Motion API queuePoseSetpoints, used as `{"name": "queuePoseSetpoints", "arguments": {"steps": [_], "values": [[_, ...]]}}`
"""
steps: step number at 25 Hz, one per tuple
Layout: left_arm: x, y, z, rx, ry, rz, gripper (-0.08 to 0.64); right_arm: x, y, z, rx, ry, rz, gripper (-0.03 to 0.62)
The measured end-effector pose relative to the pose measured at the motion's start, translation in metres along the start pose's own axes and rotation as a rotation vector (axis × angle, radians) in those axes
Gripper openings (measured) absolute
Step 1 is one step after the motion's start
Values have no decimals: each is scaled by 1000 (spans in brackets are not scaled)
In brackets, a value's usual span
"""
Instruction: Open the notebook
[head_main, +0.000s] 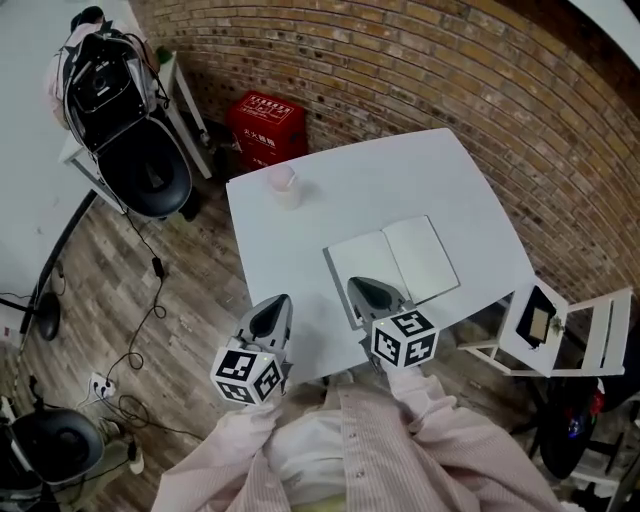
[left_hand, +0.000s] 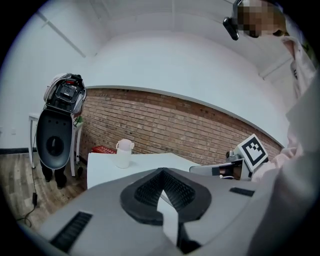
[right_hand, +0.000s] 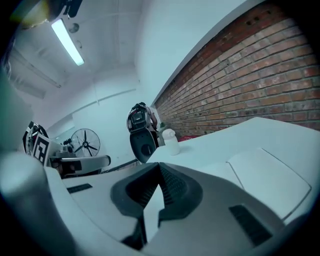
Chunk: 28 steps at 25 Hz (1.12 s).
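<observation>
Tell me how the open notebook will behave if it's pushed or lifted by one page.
The notebook lies open and flat, so it is probably thin and light; pushed, it would likely slide on the smooth white table. Lifted by one page, it would probably flop, pages sagging or turning.

**Both grippers closed and empty, held near the body**

At 7 o'clock in the head view, the left gripper (head_main: 276, 302), pointing toward about 1 o'clock. At 5 o'clock, the right gripper (head_main: 358, 285), pointing toward 11 o'clock. Near each other but apart, and tilted only a little below level. Behind each, a marker cube (head_main: 248, 376) (head_main: 404, 340). In the left gripper view (left_hand: 161, 170), jaws together at the tips, with nothing between. The same in the right gripper view (right_hand: 159, 165): jaws together and empty. From 6 o'clock, two forearms in pink striped sleeves (head_main: 432, 415), bent and kept close to the trunk.
</observation>
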<state>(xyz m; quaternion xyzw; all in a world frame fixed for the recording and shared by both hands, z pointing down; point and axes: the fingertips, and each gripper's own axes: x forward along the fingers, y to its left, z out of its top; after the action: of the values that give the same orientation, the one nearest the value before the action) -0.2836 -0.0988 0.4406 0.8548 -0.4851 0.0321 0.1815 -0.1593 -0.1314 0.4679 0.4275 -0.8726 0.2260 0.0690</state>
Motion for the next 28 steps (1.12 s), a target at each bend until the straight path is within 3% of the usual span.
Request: {"name": "queuePoseSetpoints", "arguments": {"steps": [3, 11, 21, 28], "values": [[-3, 3, 13, 9, -30, 6, -8, -9, 3, 20, 33, -82, 43, 3], [-9, 8, 43, 36, -98, 46, -8, -32, 4, 57, -31, -199, 53, 3], [-20, 22, 76, 77, -161, 110, -8, -62, -15, 94, -67, -315, -20, 3], [-27, 25, 82, 94, -181, 132, -8, -75, -25, 102, -95, -341, -72, 3]]}}
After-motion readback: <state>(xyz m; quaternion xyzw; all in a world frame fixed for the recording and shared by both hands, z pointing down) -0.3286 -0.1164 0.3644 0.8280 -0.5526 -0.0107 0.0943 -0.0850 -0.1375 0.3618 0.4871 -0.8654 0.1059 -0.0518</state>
